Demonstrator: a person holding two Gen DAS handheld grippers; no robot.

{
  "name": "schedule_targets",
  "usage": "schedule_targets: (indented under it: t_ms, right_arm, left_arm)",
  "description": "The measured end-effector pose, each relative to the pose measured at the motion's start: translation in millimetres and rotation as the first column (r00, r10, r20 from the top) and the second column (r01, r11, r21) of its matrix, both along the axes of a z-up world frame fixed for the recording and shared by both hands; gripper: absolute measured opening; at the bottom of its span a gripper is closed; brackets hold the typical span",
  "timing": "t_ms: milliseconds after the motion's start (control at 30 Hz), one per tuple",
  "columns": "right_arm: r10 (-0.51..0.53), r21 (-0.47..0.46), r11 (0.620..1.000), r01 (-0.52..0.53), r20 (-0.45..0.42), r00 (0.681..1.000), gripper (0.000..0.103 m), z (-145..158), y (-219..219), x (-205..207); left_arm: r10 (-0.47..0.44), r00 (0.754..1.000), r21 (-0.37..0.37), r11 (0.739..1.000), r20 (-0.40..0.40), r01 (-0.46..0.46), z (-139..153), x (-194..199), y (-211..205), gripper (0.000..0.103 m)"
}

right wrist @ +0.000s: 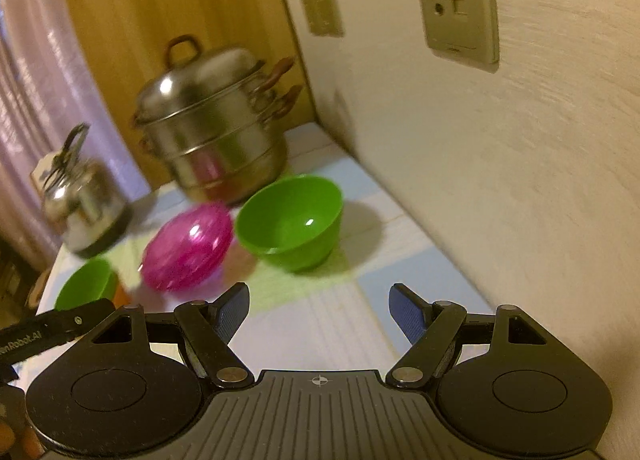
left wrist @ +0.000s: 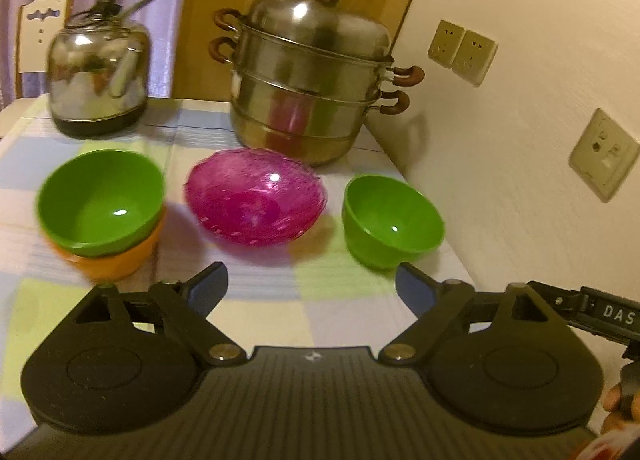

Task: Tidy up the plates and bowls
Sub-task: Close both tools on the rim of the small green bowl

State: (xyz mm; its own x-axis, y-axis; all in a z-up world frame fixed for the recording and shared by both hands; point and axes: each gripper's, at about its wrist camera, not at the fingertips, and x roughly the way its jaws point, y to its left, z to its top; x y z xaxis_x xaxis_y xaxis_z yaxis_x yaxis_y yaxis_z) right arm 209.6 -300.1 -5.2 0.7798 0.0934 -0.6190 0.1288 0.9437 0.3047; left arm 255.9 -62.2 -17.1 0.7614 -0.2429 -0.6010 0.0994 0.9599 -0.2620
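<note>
On the checked tablecloth a green bowl [left wrist: 102,202] sits nested in an orange bowl [left wrist: 116,260] at the left. A translucent pink bowl [left wrist: 254,200] stands in the middle and a single green bowl [left wrist: 392,220] at the right near the wall. My left gripper [left wrist: 312,284] is open over the cloth, short of the pink bowl, nothing between its fingers. My right gripper [right wrist: 320,306] is open too, short of the single green bowl [right wrist: 290,220]; the pink bowl [right wrist: 188,246] and the nested green bowl [right wrist: 86,286] lie to its left.
A steel steamer pot [left wrist: 308,72] and a steel kettle [left wrist: 98,72] stand at the back of the table [left wrist: 280,320]. The wall with sockets [left wrist: 602,154] runs along the table's right edge. A chair back [left wrist: 40,28] shows behind the kettle.
</note>
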Motion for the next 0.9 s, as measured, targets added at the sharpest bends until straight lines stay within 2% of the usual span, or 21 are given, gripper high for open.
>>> schedule_targets:
  t_ms: [233,500,567,600,767,900]
  right_arm:
    - [-0.051,0.034,0.998,0.052,-0.006,0.999,0.076,-21,-14,51]
    - [-0.075,0.068,0.995,0.077,-0.033,0.997,0.048,-51,-18,107]
    - [-0.076,0.063,0.995,0.079,-0.039,0.996,0.038,-54,-19,119]
    - [-0.076,0.061,0.995,0.079,-0.040,0.996,0.036,-55,-19,126]
    - [-0.065,0.066,0.995,0.068,-0.052,0.997,0.023,-67,-21,157]
    - [-0.064,0.075,0.995,0.069,-0.075,0.995,0.022,-78,-23,171]
  left_arm:
    - [-0.051,0.998,-0.037,0.998,-0.026,0.050,-27,68,-29,0.074]
    - [-0.108,0.993,-0.030,0.994,-0.040,0.107,-48,133,-51,0.041]
    - [-0.120,0.992,-0.032,0.992,-0.044,0.119,-52,147,-55,0.037]
    - [-0.127,0.991,-0.039,0.991,-0.051,0.125,-54,154,-56,0.034]
    - [-0.164,0.985,-0.037,0.986,-0.058,0.162,-64,175,-68,0.028]
    - [-0.163,0.984,-0.019,0.987,-0.067,0.162,-72,188,-75,0.025]
